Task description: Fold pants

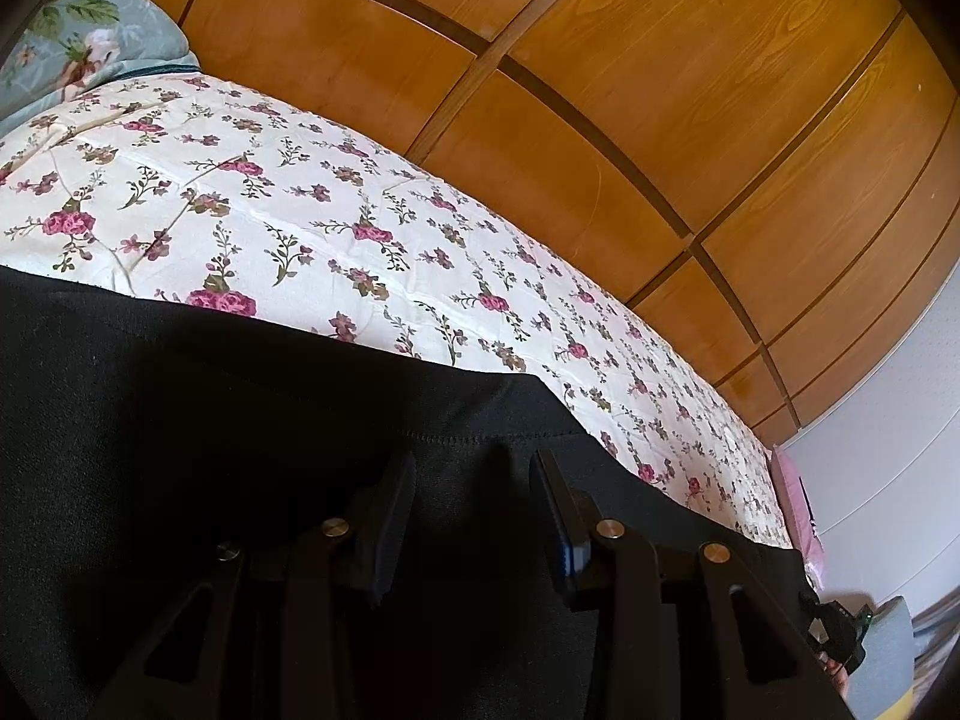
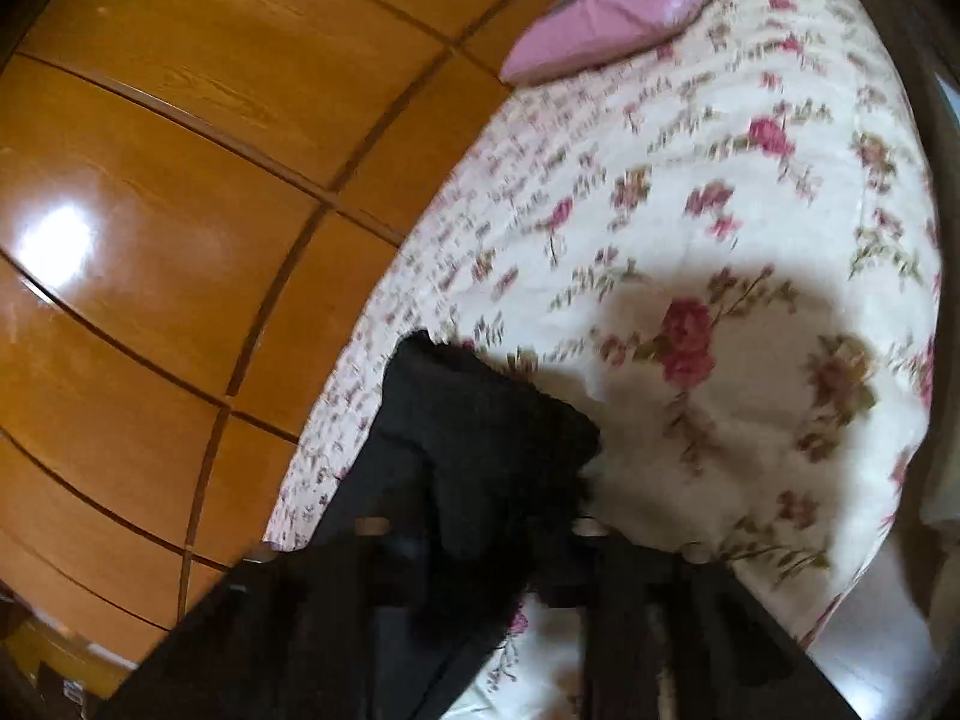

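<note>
The black pants [image 1: 240, 396] lie spread on the flowered bedspread [image 1: 312, 204] in the left wrist view, with a stitched hem just ahead of the fingers. My left gripper [image 1: 474, 480] stands over that cloth, its two fingers apart and nothing pinched between them. In the blurred right wrist view, a bunched end of the black pants [image 2: 480, 414] sticks up between the fingers of my right gripper [image 2: 480, 498], which is shut on it. That end hangs above the bedspread [image 2: 720, 192] and casts a shadow there. The right fingertips are hidden by the cloth.
Wooden wardrobe panels [image 1: 600, 120] run along the far side of the bed. A pink pillow [image 2: 612, 18] lies at one end of the bed and a blue-green flowered pillow [image 1: 78, 42] at the other. A white wall [image 1: 888, 450] is at the right.
</note>
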`<control>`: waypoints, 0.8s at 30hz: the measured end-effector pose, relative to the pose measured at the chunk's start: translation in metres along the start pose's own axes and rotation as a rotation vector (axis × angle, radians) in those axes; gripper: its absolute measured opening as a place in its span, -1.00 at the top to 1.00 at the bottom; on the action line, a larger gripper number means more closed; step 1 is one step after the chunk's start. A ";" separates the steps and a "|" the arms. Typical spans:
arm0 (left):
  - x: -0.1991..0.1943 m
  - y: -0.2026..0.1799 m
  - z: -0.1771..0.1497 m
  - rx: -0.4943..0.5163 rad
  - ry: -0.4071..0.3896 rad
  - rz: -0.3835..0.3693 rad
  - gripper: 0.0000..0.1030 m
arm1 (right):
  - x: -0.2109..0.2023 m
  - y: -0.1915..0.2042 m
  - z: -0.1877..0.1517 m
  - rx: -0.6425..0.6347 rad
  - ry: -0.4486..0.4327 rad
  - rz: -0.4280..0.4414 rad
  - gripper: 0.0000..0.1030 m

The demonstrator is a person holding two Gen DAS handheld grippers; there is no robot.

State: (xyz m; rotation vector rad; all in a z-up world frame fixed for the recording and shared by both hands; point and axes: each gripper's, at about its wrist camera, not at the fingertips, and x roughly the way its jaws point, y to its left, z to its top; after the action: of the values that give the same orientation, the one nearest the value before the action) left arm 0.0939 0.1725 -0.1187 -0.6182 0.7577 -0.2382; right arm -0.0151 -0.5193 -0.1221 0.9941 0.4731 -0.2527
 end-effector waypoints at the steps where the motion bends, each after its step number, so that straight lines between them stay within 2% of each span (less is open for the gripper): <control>1: 0.000 0.000 0.000 -0.002 0.000 -0.003 0.23 | 0.000 0.003 0.000 0.001 -0.010 -0.006 0.58; 4: -0.001 0.001 0.000 -0.007 -0.001 -0.008 0.23 | -0.014 0.023 -0.001 -0.024 -0.036 -0.005 0.60; 9: -0.003 -0.008 0.005 0.006 0.013 0.024 0.21 | -0.046 0.086 -0.006 -0.152 -0.062 -0.005 0.60; 11: -0.012 -0.015 0.003 0.012 -0.013 0.029 0.18 | -0.060 0.116 -0.012 -0.207 -0.076 -0.002 0.60; 13: -0.020 -0.021 -0.004 0.007 -0.034 0.003 0.11 | -0.074 0.142 -0.023 -0.270 -0.094 0.009 0.60; 16: -0.027 -0.030 -0.018 0.001 -0.015 -0.033 0.11 | -0.087 0.186 -0.047 -0.392 -0.116 0.052 0.60; 20: -0.031 -0.037 -0.041 -0.007 0.031 -0.083 0.10 | -0.098 0.231 -0.094 -0.529 -0.107 0.167 0.60; 24: -0.032 -0.041 -0.059 0.003 0.074 -0.109 0.10 | -0.093 0.269 -0.146 -0.699 -0.081 0.209 0.60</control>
State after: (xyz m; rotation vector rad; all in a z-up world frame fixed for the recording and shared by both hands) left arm 0.0303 0.1276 -0.1087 -0.6518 0.7958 -0.3636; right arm -0.0236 -0.2544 0.0563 0.3419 0.3411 0.0656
